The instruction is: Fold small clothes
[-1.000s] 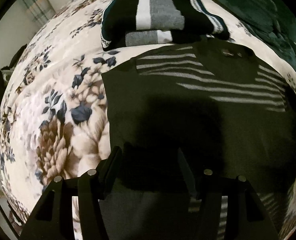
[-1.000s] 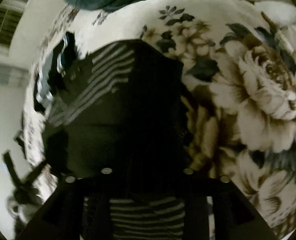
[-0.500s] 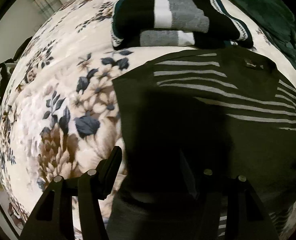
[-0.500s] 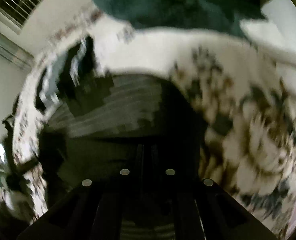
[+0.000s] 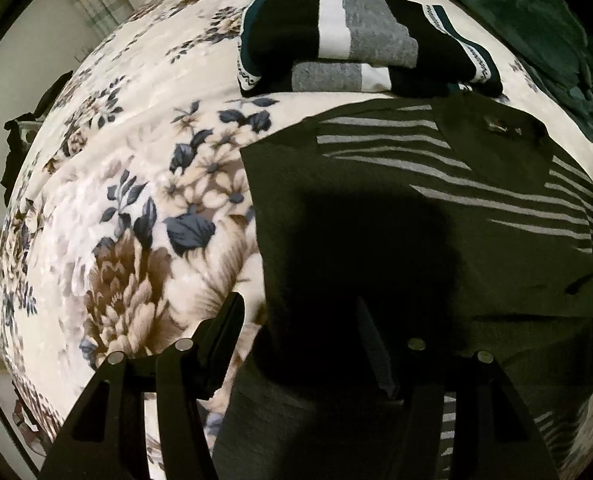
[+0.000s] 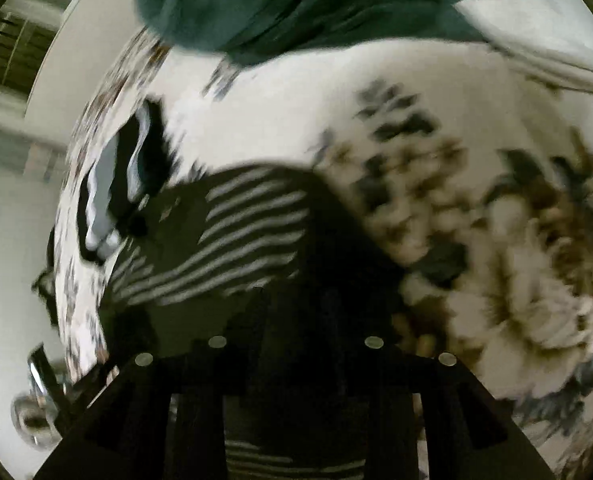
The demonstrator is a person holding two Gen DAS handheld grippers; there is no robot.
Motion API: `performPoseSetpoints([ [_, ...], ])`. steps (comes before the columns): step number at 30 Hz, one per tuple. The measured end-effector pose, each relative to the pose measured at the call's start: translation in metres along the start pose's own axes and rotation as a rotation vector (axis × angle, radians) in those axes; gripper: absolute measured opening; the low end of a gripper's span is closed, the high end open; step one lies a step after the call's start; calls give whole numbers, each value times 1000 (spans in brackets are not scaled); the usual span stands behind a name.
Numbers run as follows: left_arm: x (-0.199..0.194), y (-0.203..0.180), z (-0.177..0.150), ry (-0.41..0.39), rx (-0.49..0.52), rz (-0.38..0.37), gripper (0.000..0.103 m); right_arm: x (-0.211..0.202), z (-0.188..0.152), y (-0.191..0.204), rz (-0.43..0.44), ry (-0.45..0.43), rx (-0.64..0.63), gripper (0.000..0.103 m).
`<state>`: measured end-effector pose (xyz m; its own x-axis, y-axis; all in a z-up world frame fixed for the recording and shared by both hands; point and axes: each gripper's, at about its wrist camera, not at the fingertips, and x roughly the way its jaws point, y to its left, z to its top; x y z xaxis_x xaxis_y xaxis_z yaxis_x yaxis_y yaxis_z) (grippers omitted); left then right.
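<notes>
A dark olive shirt with grey stripes point(image 5: 436, 216) lies flat on the floral blanket point(image 5: 136, 208), partly folded over itself. My left gripper point(image 5: 300, 336) is open low over its near left edge, one finger over the blanket, the other over the cloth, holding nothing. The right wrist view is blurred; the same shirt point(image 6: 232, 240) lies ahead and under my right gripper point(image 6: 296, 320), whose fingers stand apart over the dark cloth. Whether they touch it is unclear.
A folded stack of black, white and grey clothes point(image 5: 356, 44) sits just beyond the shirt, also in the right wrist view point(image 6: 112, 196). A dark green blanket point(image 5: 536, 32) is bunched at the far right point(image 6: 296, 4). The bed's edge falls away at left.
The right gripper, shut half a second ago, now has its fingers apart and has swung fast. The left gripper has stayed open and has drifted slightly nearer over the shirt edge.
</notes>
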<state>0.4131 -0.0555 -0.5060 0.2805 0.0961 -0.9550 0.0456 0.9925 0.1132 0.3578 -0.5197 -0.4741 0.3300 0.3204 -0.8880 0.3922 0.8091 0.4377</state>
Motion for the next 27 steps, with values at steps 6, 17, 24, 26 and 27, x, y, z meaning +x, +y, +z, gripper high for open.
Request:
performPoseSetpoints([
  [6, 1, -10, -3, 0, 26, 18, 55, 63, -10, 42, 17, 90, -154, 32],
  [17, 1, -11, -16, 16, 33, -8, 55, 68, -102, 23, -186, 317, -345, 32],
  [24, -1, -6, -28, 10, 36, -10, 55, 23, -66, 31, -74, 96, -202, 41],
  [26, 3, -3, -26, 21, 21, -10, 55, 35, -44, 47, -101, 66, -219, 41],
  [27, 4, -2, -26, 21, 16, -14, 55, 44, -39, 51, -124, 68, -238, 41],
])
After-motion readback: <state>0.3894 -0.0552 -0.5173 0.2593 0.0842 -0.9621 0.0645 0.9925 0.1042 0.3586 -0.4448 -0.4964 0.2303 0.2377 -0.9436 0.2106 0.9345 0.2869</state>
